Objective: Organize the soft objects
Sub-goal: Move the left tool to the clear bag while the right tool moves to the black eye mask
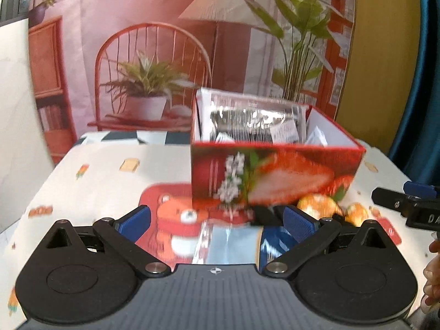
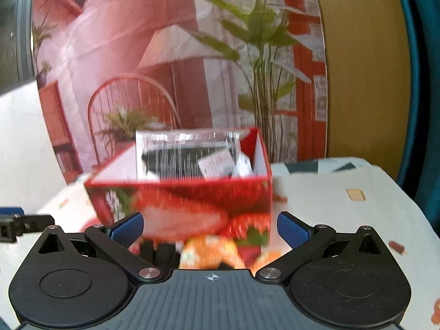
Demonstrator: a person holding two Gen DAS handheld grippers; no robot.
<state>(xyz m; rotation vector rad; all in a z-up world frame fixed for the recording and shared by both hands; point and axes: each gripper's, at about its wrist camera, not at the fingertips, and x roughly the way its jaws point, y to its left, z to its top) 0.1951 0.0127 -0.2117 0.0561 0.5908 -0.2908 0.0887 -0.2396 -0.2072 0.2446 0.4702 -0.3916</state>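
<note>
A big printed backdrop (image 1: 154, 27) hangs behind the bench (image 1: 90, 176). It shows a red chair, a lamp and green plants. The bench has a pale cloth with little pictures on it.

From the left wrist, a red box (image 1: 275, 176) with strawberries printed on it stands on the bench, a bit to the right of the middle. It is open on top. A shiny silver packet (image 1: 253, 121) stands up inside it, with some white paper things beside it. A red mat with a bear (image 1: 176, 220) lies on the cloth, and the box sits on its far edge. A shiny silver and blue packet (image 1: 233, 244) lies flat on the mat, between the blue pads of the left gripper (image 1: 217, 220). The jaws are spread wide and no pad touches the packet. Two small orange soft toys (image 1: 319, 203) lie just in front of the box's right corner. The right gripper's tip (image 1: 398, 203) pokes in from the right.

From the right wrist, the same red box (image 2: 192, 203) is close in front. The silver packet (image 2: 187, 154) sticks up out of it. The right gripper (image 2: 210, 228) has its jaws spread wide, pinching nothing. The orange toys (image 2: 209, 253) are blurry, low down between the pads and just in front of the box. The left gripper's tip (image 2: 22, 225) shows at the left edge.
</note>
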